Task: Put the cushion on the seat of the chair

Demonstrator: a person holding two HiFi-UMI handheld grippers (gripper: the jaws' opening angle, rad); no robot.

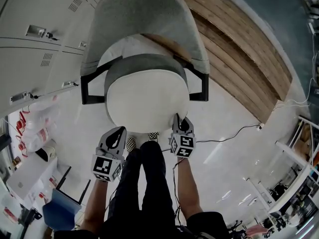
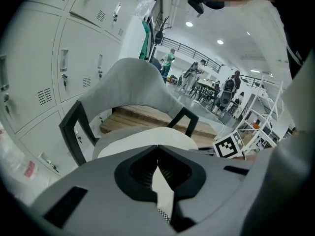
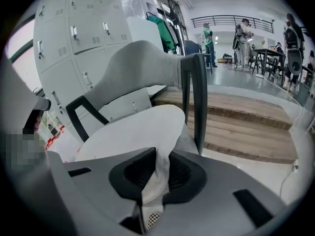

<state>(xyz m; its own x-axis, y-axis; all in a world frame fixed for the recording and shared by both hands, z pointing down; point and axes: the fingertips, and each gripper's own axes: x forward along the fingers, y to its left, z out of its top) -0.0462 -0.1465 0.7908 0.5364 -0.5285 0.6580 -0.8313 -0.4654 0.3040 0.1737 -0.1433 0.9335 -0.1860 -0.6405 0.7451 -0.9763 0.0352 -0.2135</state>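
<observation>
Two down-tilted grippers [image 1: 121, 130] [image 1: 178, 118] on cushion [image 1: 147, 101] edge

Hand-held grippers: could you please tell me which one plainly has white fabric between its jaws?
The right hand-held gripper: a fold of the round white cushion runs between its jaws. The left hand-held gripper has touching tips.

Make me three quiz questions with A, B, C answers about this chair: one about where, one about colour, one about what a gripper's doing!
1. Where is the cushion? A over the seat of the chair; B on the floor; C on the steps.
2. What colour are the armrests? A red; B black; C yellow.
3. What is the right gripper doing? A hanging open; B pinching the cushion's edge; C holding a shoe.
Answers: A, it covers the seat between the armrests; B, both look black; B, white fabric sits between its jaws.
</observation>
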